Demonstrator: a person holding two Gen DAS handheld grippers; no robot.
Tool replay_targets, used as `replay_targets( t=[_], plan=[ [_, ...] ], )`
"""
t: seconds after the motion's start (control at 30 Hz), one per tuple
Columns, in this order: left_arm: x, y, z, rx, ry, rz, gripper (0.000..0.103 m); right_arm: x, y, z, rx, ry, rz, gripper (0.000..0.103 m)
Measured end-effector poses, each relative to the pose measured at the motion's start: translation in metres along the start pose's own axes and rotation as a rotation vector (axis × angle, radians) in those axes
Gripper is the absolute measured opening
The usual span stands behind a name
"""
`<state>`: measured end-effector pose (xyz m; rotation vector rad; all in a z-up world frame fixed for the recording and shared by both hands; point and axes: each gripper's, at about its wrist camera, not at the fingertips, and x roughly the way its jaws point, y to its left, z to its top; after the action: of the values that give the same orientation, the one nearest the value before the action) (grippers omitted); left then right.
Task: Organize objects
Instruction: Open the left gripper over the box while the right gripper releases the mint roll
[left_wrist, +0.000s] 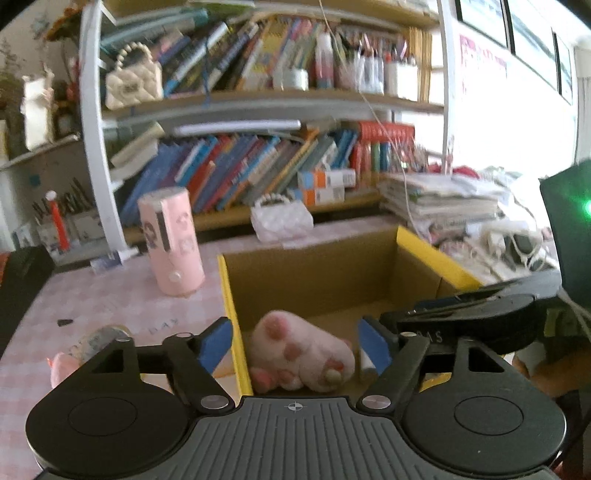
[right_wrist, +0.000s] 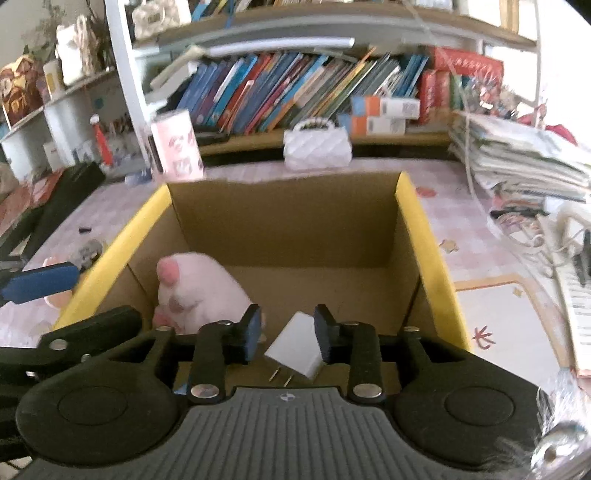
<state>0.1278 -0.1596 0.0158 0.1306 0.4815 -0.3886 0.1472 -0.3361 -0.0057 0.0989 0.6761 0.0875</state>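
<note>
The white charger (right_wrist: 297, 345) lies tilted inside the cardboard box (right_wrist: 428, 236), near its front, its two metal prongs pointing back toward the camera and its long axis running up and away to the right. The right gripper (right_wrist: 286, 326) is parted around it; whether either pad touches the charger cannot be told. Beside the charger, to the left, lies a pink plush paw (right_wrist: 199, 291) (toe pads showing). The left gripper (left_wrist: 295, 345) is spread wide and holds nothing, straddling the box's yellow left wall. Only the left view shows a small item (left_wrist: 92, 343) on the table (left_wrist: 92, 295) outside the box, and barely a sliver of the charger.
</note>
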Motion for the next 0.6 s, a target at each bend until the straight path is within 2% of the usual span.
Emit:
replay_targets(
  t=[0.2, 0.6],
  plan=[
    [-0.021, 0.010, -0.003, -0.026, -0.047, -0.004, 0.080, -0.023, 0.009, -0.007, 0.023, -0.065, -0.050, 0.037],
    [-0.054, 0.029, -0.023, -0.043, -0.047, -0.060, 0.080, -0.070, 0.030, -0.035, 0.060, -0.114, -0.158, 0.040]
  ],
)
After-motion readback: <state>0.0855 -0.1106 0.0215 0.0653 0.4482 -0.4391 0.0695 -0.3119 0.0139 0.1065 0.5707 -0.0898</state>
